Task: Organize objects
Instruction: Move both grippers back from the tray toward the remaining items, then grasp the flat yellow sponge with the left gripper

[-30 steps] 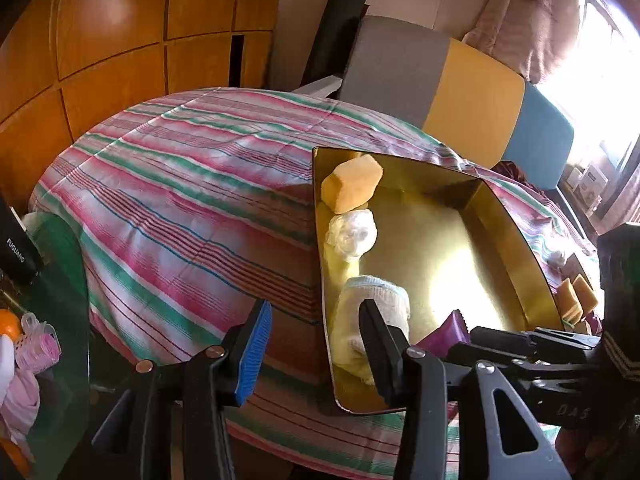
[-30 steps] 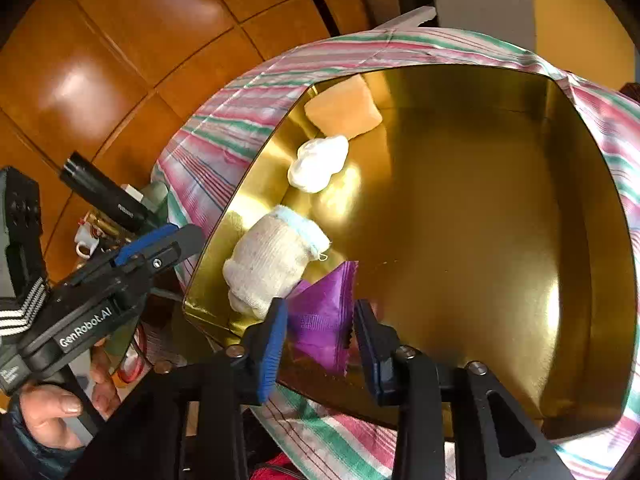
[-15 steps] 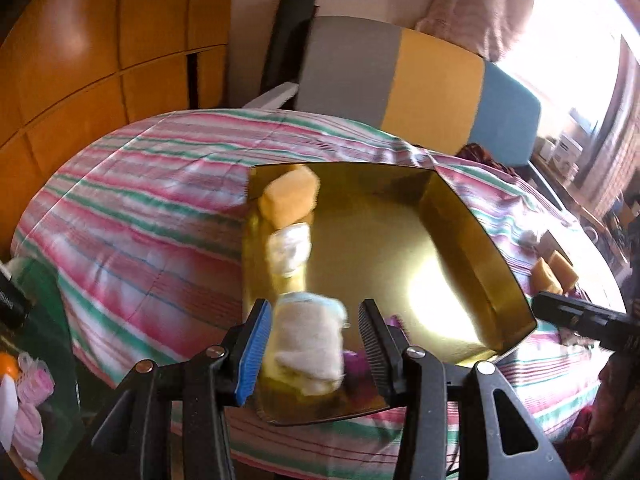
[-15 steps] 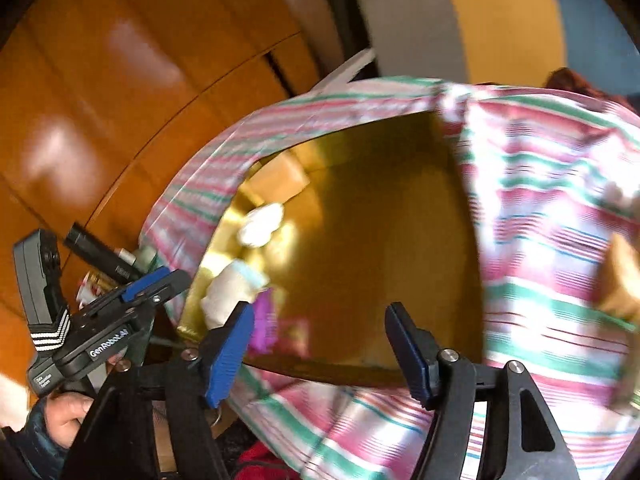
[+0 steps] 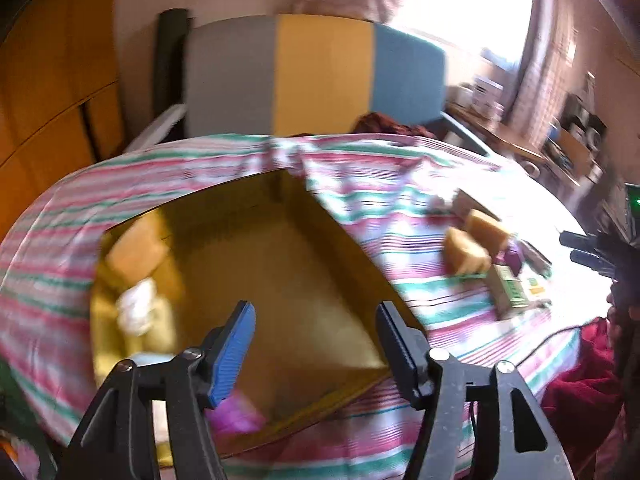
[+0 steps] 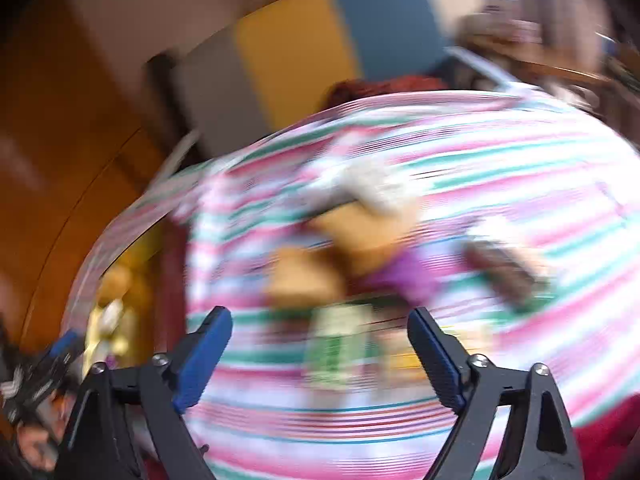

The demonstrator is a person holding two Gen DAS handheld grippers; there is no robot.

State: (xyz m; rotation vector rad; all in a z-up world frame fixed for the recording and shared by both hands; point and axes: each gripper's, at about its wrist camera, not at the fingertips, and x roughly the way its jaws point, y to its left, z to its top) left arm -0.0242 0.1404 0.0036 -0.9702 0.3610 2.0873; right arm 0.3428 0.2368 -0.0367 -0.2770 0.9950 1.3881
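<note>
With both claws empty and their jaws opening, my left claw (image 5: 312, 344) over the gold tray (image 5: 352, 248), I swing my right claw (image 6: 320, 356) toward the loose sponges (image 5: 466, 256) on the striped bench (image 5: 360, 184) (view blurred), where the next pickup needs centring on one item.

Cloth (image 5: 360, 184) over worktop: pink, green, white stripes. Tray (image 5: 288, 264) ahead of left hand-held gripper (image 5: 314, 344): gold. Pad on left finger: blue; frame black. Blocks (image 5: 466, 254) right of it: tan. Packet (image 5: 236, 416) beneath left finger: purple. Chair back (image 5: 320, 76) beyond: grey, yellow, blue panels.
</note>
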